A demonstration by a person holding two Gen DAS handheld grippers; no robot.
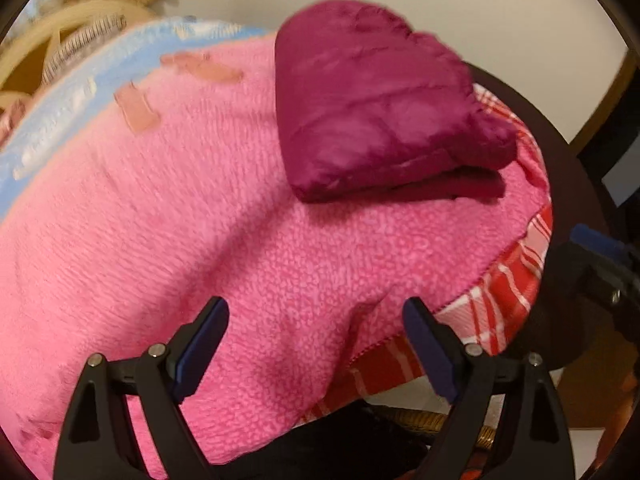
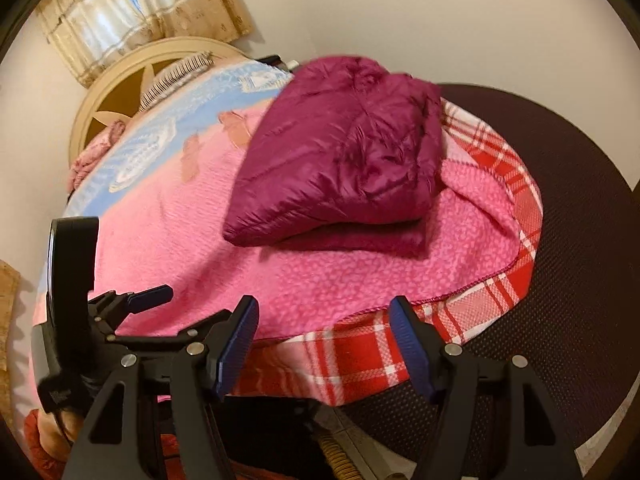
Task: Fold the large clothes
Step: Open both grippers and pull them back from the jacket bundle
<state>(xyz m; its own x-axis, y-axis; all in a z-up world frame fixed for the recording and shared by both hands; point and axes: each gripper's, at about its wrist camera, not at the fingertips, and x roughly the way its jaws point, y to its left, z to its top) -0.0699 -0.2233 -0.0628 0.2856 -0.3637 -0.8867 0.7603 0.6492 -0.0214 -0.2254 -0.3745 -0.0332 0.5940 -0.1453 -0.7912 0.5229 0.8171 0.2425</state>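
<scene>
A folded magenta puffer jacket lies on a pink fleece blanket spread over a bed. My left gripper hangs open above the blanket's near edge, well short of the jacket, with nothing between its blue pads. My right gripper is open too, over the spot where the pink blanket meets a red plaid cover. In the right wrist view one finger of the left gripper shows at the left. Neither gripper touches the jacket.
Pale blue bedding lies beyond the pink blanket, toward a cream headboard and curtains. A dark textured surface curves round the bed's right side. A white wall stands behind.
</scene>
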